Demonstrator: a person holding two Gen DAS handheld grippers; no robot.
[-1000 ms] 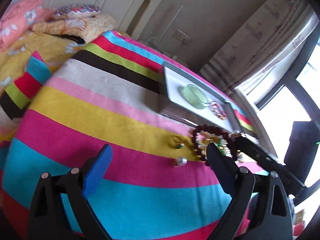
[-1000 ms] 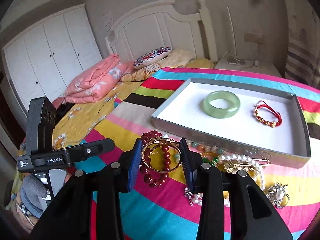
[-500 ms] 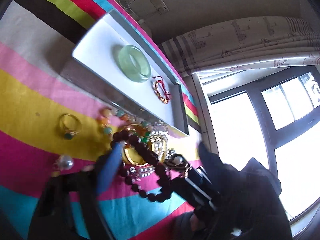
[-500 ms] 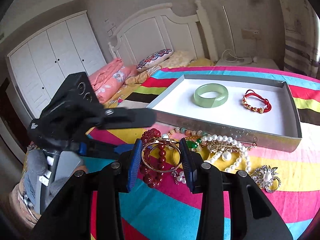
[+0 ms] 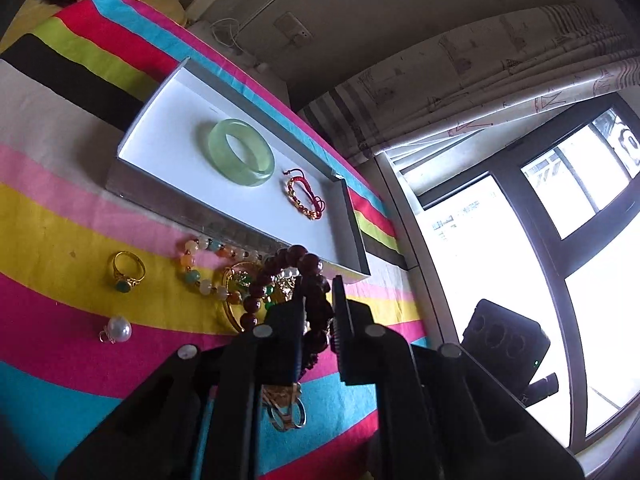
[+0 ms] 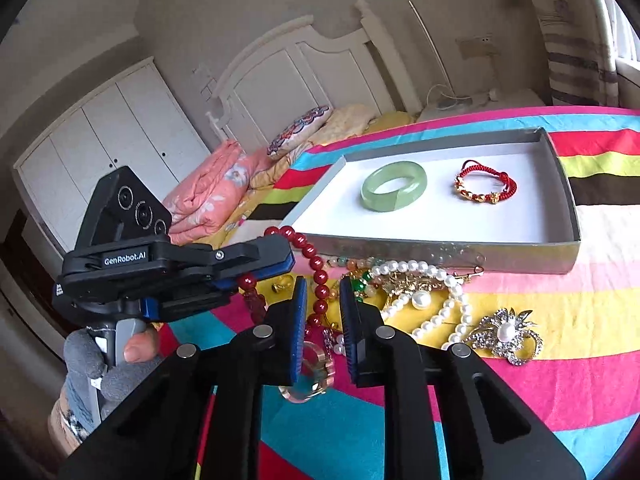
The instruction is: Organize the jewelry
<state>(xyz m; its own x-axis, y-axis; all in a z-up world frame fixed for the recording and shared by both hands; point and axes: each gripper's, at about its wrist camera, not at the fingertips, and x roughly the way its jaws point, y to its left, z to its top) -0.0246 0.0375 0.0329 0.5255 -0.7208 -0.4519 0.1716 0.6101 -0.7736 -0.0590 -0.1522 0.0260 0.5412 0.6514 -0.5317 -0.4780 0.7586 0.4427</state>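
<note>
Both grippers are on the same tangle at the near edge of the bed. The left gripper (image 5: 318, 300) is closing, its fingers nearly together with the dark red bead bracelet (image 6: 316, 268) caught between them. The right gripper (image 6: 323, 296) is closing too, and the same strand hangs between its fingers, though I can't tell if its pads are pressing on it yet. The bracelet sits on a pile with a pearl necklace (image 6: 436, 280) and a gold bangle (image 5: 236, 304), just in front of the grey tray (image 6: 560, 184), where a green jade bangle (image 6: 394, 186) and a red cord bracelet (image 6: 486, 184) already lie. My read: pinch one bead section firmly, lift slowly and straight up, and let the other gripper steady the heap so the pearls don't drag along. Then carry it over the near wall to the bare white patch on the left.
</note>
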